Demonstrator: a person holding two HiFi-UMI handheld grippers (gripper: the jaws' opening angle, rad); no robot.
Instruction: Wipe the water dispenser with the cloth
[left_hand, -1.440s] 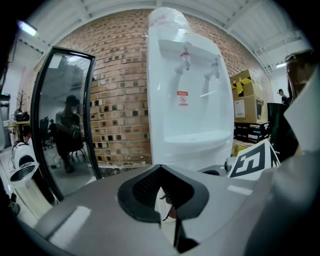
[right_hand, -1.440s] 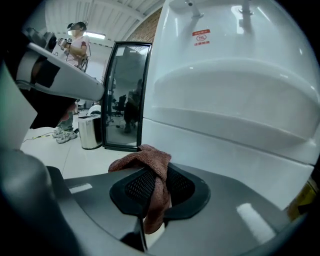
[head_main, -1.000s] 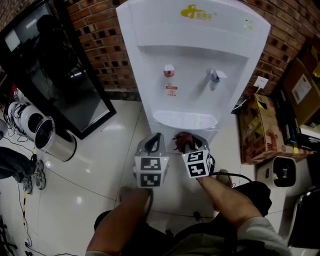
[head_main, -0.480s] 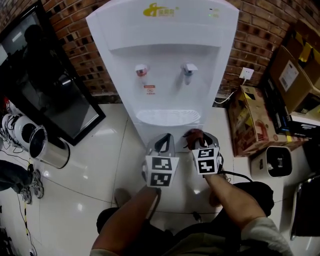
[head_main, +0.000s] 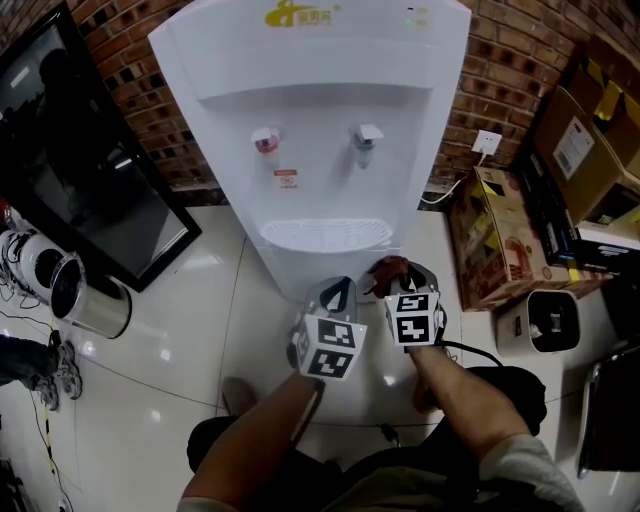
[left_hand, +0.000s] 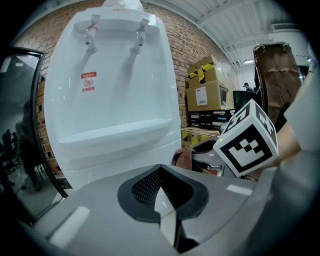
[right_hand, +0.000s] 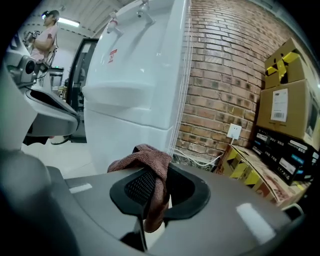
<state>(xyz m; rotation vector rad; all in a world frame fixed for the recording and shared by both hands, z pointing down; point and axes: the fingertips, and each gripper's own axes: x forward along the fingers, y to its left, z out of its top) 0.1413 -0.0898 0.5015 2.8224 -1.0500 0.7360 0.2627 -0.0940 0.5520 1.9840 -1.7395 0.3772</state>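
A: Cloth (right_hand: 147, 160) status?
B: Clamped in the right gripper (right_hand: 155, 190), draped over its jaws. The water dispenser (head_main: 320, 150) stands at the floor's wall edge, dead ahead; its lower front is nearest the cloth.
A: Left gripper (head_main: 335, 292)?
B: Jaws together, empty, just beside the right.

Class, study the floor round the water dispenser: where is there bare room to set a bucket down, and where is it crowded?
Bare tile floor lies left of the water dispenser, bordered by the black panel and the metal bin. The right is crowded: cardboard boxes and a cable leave only a narrow strip.
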